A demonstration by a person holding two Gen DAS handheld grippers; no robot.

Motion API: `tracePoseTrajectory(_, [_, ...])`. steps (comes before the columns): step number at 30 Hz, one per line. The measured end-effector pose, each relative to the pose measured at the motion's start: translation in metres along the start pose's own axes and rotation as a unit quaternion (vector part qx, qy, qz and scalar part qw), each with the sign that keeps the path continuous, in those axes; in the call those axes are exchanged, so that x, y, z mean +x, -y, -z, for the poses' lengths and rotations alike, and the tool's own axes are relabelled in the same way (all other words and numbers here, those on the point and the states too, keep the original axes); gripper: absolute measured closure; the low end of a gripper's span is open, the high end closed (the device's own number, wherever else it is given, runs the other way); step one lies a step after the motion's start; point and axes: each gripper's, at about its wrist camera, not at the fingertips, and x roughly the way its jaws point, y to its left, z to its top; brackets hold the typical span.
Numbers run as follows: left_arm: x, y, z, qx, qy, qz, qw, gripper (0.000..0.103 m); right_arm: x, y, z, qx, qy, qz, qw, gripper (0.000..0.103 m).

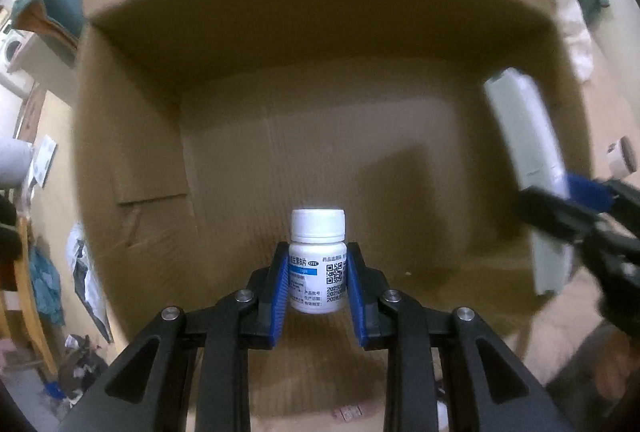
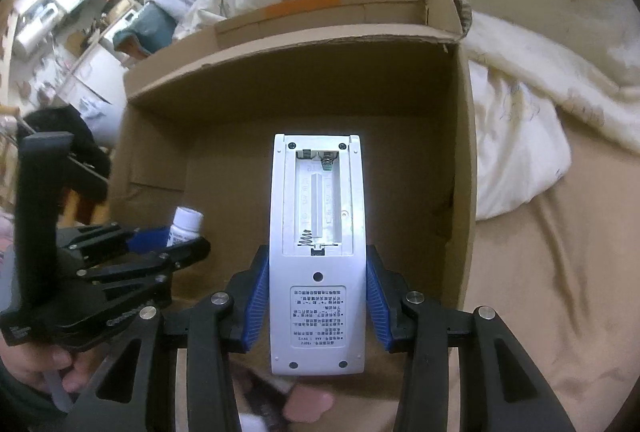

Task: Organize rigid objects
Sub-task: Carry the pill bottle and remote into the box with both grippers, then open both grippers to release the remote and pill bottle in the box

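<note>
My left gripper (image 1: 317, 282) is shut on a white pill bottle (image 1: 317, 260) with a white cap and a blue-striped label, held upright over the open cardboard box (image 1: 132, 136). My right gripper (image 2: 317, 296) is shut on a white remote control (image 2: 317, 232), back side up, its battery bay open and empty. The remote points into the same box (image 2: 464, 152). In the left wrist view the remote (image 1: 524, 136) and right gripper (image 1: 576, 208) show at the right. In the right wrist view the left gripper (image 2: 168, 244) and bottle (image 2: 185, 224) show at the left.
The box sits on a bed with a tan sheet (image 2: 540, 292) and a rumpled cream quilt (image 2: 520, 120) behind and to the right. A small cup-like object (image 1: 622, 156) lies right of the box. Cluttered floor and furniture (image 1: 48, 272) lie to the left.
</note>
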Motion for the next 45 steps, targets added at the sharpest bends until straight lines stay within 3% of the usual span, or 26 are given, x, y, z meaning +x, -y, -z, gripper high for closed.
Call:
tracePoseTrajectory(6, [0.013, 0.010, -0.002, 0.020, -0.003, -0.014, 0.9997, 0.079, 0.008, 0.002, 0.000, -0.006, 0.000, 0.032, 0.999, 0.057])
tracePoseTrajectory(19, [0.024, 0.016, -0.011, 0.004, -0.008, -0.025, 0.9996, 0.079, 0.016, -0.008, 0.005, -0.034, 0.005, 0.068, 0.997, 0.057])
tracePoseTrajectory(36, [0.021, 0.012, -0.002, 0.006, 0.001, -0.026, 0.9996, 0.079, 0.009, -0.001, 0.002, 0.000, 0.017, 0.040, 0.999, 0.057])
tracePoseTrajectory(40, [0.018, 0.011, 0.000, 0.007, 0.006, -0.026, 0.9996, 0.079, 0.001, 0.006, -0.001, 0.031, 0.027, 0.001, 0.999, 0.052])
tracePoseTrajectory(45, [0.013, 0.012, 0.004, 0.005, 0.010, -0.024, 0.9996, 0.079, -0.006, 0.013, -0.002, 0.046, 0.038, -0.001, 0.998, 0.045])
